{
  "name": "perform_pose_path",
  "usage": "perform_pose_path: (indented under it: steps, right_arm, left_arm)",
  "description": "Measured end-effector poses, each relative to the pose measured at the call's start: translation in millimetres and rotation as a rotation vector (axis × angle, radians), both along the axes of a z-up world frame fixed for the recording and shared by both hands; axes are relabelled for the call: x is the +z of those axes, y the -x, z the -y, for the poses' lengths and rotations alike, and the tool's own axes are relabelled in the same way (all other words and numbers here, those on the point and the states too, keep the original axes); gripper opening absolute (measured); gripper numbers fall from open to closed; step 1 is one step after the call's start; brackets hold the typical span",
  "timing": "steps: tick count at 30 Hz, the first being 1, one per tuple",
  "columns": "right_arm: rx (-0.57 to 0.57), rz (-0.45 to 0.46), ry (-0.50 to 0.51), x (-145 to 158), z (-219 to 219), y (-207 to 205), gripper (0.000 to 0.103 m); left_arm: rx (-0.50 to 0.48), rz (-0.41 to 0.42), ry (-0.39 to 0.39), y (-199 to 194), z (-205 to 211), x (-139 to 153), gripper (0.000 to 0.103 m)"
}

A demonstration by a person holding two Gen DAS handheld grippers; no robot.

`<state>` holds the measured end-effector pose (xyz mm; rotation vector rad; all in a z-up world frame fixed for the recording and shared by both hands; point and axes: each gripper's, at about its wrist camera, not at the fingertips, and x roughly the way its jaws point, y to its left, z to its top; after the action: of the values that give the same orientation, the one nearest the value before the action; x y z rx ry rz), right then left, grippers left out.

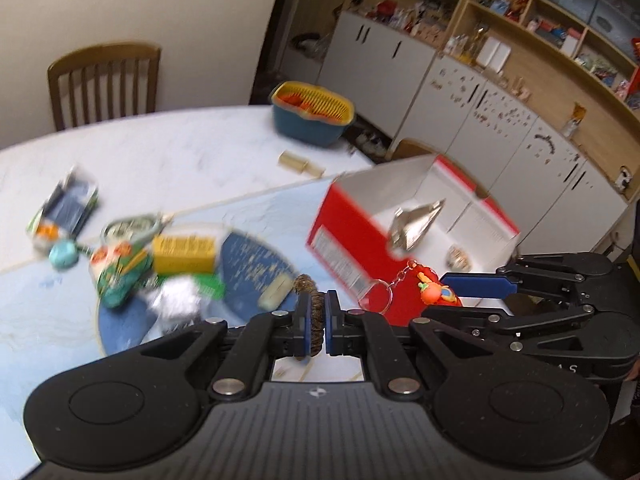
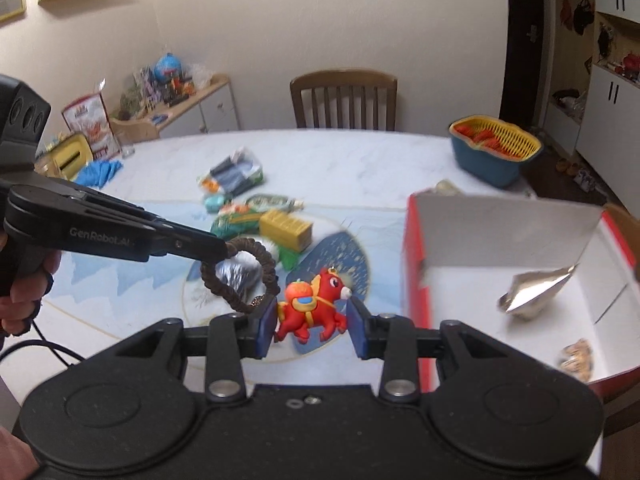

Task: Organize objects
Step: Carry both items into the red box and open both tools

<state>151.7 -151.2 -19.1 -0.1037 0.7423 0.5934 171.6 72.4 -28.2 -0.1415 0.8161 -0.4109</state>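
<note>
— Both jaws, how are they?
— Left gripper (image 1: 318, 322) pinches one brown hair tie (image 2: 240, 276); right gripper (image 2: 312, 330) clamps one red toy keychain (image 2: 314, 308), beside one red box (image 2: 520, 280) with two items inside.

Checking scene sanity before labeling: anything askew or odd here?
The red box sits tilted with a crumpled silver wrapper inside. Loose packets lie jumbled on the table. Nothing spilled.

Even, soft indoor light fills both fisheye views, with faint shadows. Motion blur smears the clutter on the table (image 2: 320, 160) and the red box (image 1: 344, 236), while straight lines bow toward the edges and corners darken.
</note>
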Motion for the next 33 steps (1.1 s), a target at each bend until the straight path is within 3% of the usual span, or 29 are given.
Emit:
perform_pose_path:
  steps: [7, 16, 24, 33]
  right_arm:
    - [-0.04, 0.06, 0.03, 22.0, 40.2, -12.8, 0.036]
    - [-0.106, 0.063, 0.078, 15.4, 93.6, -37.3, 0.036]
    - [-0.111, 0.031, 0.118, -8.5, 128.2, -66.4, 0.036]
    - [-0.076, -0.052, 0.153, -44.0, 143.3, -106.1, 0.036]
  left_arm:
    - [-0.073, 0.058, 0.002, -11.4, 38.9, 34.9, 0.005]
    - [-0.151, 0.063, -0.005, -38.3, 109.3, 43.3, 0.005]
    - [-0.198, 0.035, -0.05, -65.1, 169.7, 28.8, 0.006]
    - [-0.178, -0.071, -0.159, -104.7, 218.3, -20.5, 0.006]
